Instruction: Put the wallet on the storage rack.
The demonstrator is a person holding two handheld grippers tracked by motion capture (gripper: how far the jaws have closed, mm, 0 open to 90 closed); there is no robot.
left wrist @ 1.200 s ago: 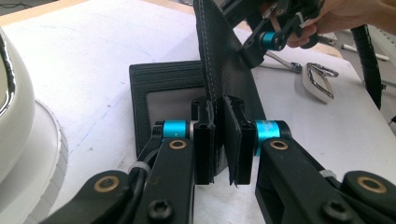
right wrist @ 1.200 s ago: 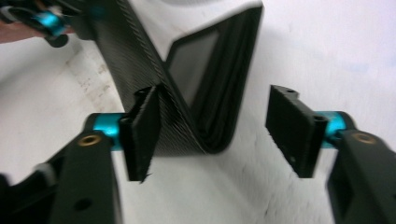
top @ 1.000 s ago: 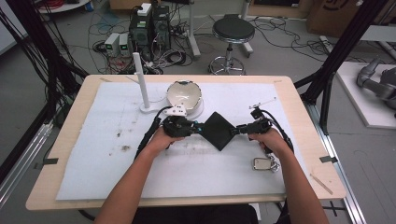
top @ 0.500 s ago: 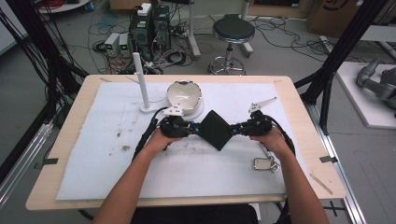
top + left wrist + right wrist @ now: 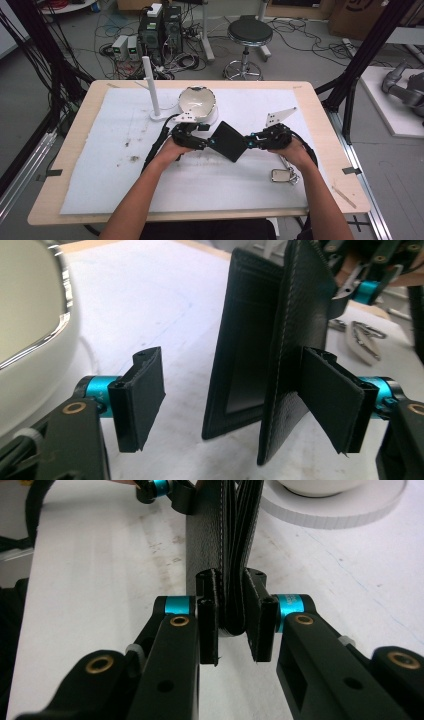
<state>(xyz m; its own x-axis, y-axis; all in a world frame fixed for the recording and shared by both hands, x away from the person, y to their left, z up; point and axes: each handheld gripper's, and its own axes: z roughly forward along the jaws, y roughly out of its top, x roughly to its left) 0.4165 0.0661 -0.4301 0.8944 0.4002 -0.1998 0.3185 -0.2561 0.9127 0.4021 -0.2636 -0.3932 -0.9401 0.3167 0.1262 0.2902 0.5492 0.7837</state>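
A black leather wallet hangs on edge just above the white mat, between my two grippers. My right gripper is shut on its folded right edge. In the right gripper view both pads clamp the wallet, having just closed on it. My left gripper is at the wallet's left corner, and its jaws have just been opening. In the left gripper view the wallet stands partly unfolded between the wide jaws of the left gripper. One pad is well clear of it; the other lies beside its outer cover.
A white bowl on a round white base sits just behind the left gripper, with a white upright post to its left. A key bunch lies on the mat near the right hand. Stains mark the mat's left part.
The right gripper has come in against the wallet's right edge, closed on it and risen slightly. The left gripper's jaws have parted from the wallet while that hand stayed in place.
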